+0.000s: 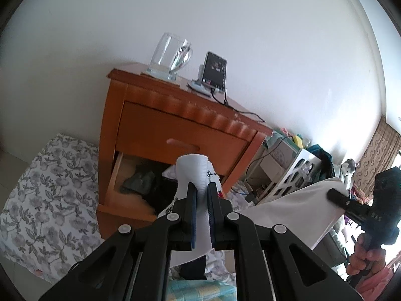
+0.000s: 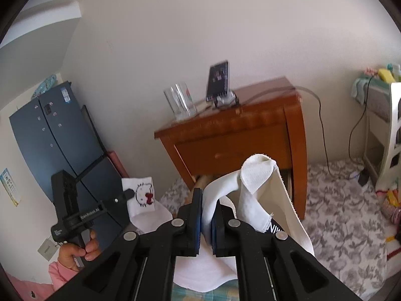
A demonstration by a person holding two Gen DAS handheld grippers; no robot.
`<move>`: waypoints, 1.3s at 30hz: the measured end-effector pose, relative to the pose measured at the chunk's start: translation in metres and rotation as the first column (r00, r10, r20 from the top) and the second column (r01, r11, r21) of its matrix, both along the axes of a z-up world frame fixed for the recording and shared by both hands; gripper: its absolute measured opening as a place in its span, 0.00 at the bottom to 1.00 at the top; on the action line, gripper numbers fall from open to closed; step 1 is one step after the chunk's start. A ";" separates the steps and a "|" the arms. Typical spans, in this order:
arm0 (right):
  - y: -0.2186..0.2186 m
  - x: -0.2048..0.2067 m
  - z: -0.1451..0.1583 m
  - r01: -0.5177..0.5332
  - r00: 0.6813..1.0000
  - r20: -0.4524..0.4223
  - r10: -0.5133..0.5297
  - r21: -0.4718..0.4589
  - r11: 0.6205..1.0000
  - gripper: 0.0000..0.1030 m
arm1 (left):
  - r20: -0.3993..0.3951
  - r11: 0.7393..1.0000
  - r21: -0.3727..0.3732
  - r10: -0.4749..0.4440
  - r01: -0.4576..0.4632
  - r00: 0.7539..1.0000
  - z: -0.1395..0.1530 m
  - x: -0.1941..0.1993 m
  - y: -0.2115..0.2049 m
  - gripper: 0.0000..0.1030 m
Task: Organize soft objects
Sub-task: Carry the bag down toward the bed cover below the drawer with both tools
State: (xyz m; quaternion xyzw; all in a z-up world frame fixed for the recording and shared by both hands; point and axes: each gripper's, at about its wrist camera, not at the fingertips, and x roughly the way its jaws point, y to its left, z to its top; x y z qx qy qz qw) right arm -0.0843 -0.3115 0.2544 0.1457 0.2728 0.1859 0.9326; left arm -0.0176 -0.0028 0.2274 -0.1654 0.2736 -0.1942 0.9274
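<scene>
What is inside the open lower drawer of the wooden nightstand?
The open drawer holds a dark grey-green cloth, black fabric and something white. The white sock in the left gripper covers its right part.

Home bedroom: wooden nightstand [image 1: 175, 130] with open drawer [image 1: 135, 183], floral bedsheet [image 1: 47, 200], glass mug [image 1: 170, 57], charging phone [image 1: 215, 72].

"GenRobot.AI" on left gripper [image 2: 129, 195] body, "NIW" on cloth [image 2: 253, 195]
</scene>
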 end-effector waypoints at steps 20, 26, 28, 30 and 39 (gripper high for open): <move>0.034 0.065 -0.156 -0.065 0.925 -0.375 0.058 -0.005 0.998 0.06 | -0.225 0.996 0.042 -0.063 0.074 0.972 -0.083 0.033 -0.027 0.08; 0.039 0.079 -0.183 -0.070 0.900 -0.432 0.061 -0.006 0.998 0.06 | -0.306 0.994 0.056 -0.072 0.094 0.949 -0.113 0.043 -0.034 0.08; 0.040 0.083 -0.191 -0.067 0.893 -0.447 0.056 -0.008 0.998 0.06 | -0.337 0.993 0.059 -0.076 0.102 0.938 -0.124 0.047 -0.037 0.08; 0.041 0.087 -0.197 -0.066 0.886 -0.461 0.052 -0.013 0.998 0.06 | -0.362 0.992 0.064 -0.078 0.108 0.929 -0.135 0.050 -0.040 0.08; 0.041 0.106 -0.228 -0.057 0.852 -0.523 0.035 -0.026 0.998 0.06 | -0.460 0.988 0.084 -0.074 0.126 0.885 -0.177 0.066 -0.048 0.08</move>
